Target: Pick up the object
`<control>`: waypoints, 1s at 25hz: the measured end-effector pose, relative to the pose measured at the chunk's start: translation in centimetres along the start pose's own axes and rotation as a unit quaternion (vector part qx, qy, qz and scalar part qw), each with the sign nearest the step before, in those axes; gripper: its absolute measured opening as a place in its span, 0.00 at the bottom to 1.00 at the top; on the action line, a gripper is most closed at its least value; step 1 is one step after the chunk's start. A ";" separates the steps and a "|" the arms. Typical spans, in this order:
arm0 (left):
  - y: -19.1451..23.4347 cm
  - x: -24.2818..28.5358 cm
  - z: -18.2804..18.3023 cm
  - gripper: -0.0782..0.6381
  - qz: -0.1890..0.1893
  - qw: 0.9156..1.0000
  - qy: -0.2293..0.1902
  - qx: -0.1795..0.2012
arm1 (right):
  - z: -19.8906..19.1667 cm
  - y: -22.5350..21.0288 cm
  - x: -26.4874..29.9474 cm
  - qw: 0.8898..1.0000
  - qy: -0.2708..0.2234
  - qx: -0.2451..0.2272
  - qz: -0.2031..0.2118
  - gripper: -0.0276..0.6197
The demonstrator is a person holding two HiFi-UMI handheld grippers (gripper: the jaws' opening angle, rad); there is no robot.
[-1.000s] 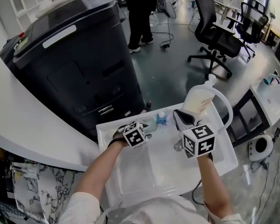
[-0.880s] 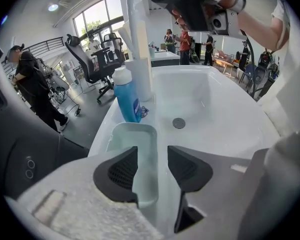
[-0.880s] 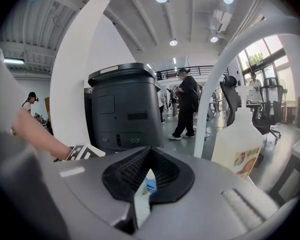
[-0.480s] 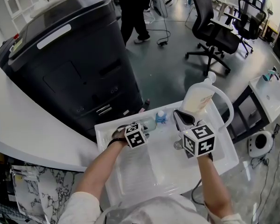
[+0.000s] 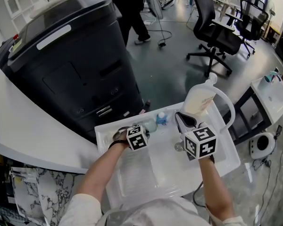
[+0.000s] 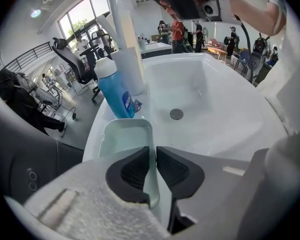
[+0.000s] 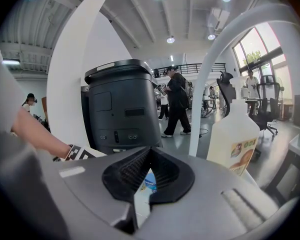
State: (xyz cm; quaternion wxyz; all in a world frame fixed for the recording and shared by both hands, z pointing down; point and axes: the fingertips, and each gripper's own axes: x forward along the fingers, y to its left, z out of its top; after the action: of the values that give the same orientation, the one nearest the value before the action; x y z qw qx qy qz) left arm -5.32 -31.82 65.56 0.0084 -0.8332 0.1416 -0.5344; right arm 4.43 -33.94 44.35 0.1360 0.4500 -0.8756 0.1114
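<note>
A pale green soap dish (image 6: 122, 139) sits on the back rim of the white sink (image 6: 225, 109), next to a small blue bottle (image 6: 112, 91). My left gripper (image 6: 153, 171) has the dish's right wall between its closing jaws, and both pads lie against it. In the head view the left gripper (image 5: 144, 126) is at the dish (image 5: 151, 125), left of the blue bottle (image 5: 162, 118). My right gripper (image 5: 181, 119) hovers over the sink by the faucet (image 5: 228, 107). Seen from its own camera, the right gripper (image 7: 149, 171) is shut and holds nothing.
A large cream soap bottle (image 5: 200, 100) stands at the sink's back right. The drain (image 6: 176, 114) lies mid-basin. A big black machine (image 5: 80, 65) stands behind the sink. Office chairs (image 5: 217, 27) and a person's legs (image 5: 132, 13) are farther back.
The left gripper has edged slightly toward the soap dish. The right gripper has stayed where it was.
</note>
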 end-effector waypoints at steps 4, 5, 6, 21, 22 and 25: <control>0.0 0.2 0.2 0.18 -0.002 1.000 0.002 0.002 | 0.0 -0.4 -0.2 1.000 -0.001 0.003 -0.003 0.05; 0.0 0.2 0.2 0.17 -0.003 1.000 0.002 0.001 | -0.1 -0.4 -0.2 1.000 -0.001 0.004 -0.004 0.05; -0.1 0.2 0.3 0.17 -0.003 1.000 0.002 0.000 | -0.1 -0.5 -0.3 1.000 -0.001 0.005 -0.005 0.05; 0.2 -1.7 0.5 0.12 0.017 1.000 -0.010 -0.024 | 0.6 0.1 -0.6 1.000 -0.013 0.007 0.006 0.05; 0.3 -2.1 0.7 0.12 0.021 0.999 -0.013 -0.026 | 0.7 0.2 -0.6 1.000 -0.014 0.007 0.008 0.05; 0.7 -3.1 1.1 0.12 0.036 0.998 -0.025 -0.040 | 1.0 0.4 -0.5 1.000 -0.014 0.004 0.016 0.05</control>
State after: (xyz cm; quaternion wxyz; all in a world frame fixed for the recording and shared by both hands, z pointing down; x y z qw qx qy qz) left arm -5.70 -31.90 62.20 -0.0020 -0.8405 0.1921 -0.5067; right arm 4.22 -33.65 43.26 0.1199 0.4379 -0.8841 0.1105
